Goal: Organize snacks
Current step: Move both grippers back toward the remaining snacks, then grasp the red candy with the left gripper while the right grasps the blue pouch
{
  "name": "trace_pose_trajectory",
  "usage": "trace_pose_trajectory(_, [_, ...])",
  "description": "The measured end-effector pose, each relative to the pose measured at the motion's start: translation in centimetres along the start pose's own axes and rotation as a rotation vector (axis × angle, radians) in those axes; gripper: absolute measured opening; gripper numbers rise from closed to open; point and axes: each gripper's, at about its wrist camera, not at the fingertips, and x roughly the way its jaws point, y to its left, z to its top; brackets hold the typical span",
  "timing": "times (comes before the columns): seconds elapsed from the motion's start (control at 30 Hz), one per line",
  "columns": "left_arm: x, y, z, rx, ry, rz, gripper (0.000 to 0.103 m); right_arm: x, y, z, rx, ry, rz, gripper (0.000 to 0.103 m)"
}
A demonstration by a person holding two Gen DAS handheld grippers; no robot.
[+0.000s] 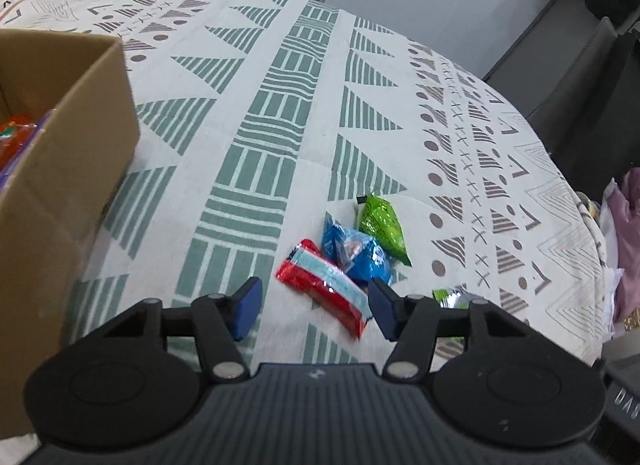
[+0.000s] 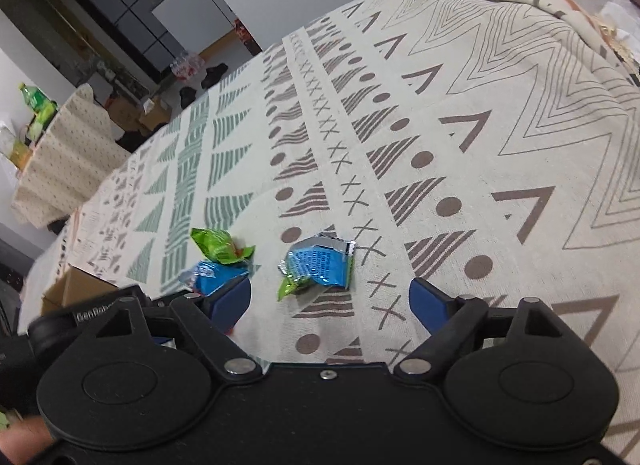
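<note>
Snack packets lie right of our cardboard box (image 1: 68, 153): red packet (image 1: 324, 289) between our left gripper's (image 1: 314, 311) wide jaws, blue-green packet (image 2: 320, 265) before our wide right gripper (image 2: 330, 301).

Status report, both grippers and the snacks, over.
Left gripper open over red packet. Right gripper open, short of the blue-green packet. Cardboard box left, some snacks inside. Nothing in the way.
</note>
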Motion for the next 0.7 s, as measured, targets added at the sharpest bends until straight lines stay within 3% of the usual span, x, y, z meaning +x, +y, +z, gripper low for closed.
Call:
trace_pose_trajectory(0.2, [1.8,-0.5,0.6,-0.006,-0.006,0.027,0.058,1.4,-0.1,0.3,-0.011,0.01,-0.004,0.085])
trace_pose_trajectory(0.63, [2.1,-2.1,-0.5,0.096,0.004,0.129,0.058,3.8,1.7,0.4,-0.137,0.017,-0.019,0.083])
trace_pose_trajectory(0.7, [2.0,-1.9,-0.6,0.099,0.009,0.137,0.058,3.8,1.6,0.4,-0.138,0.017,-0.022,0.078])
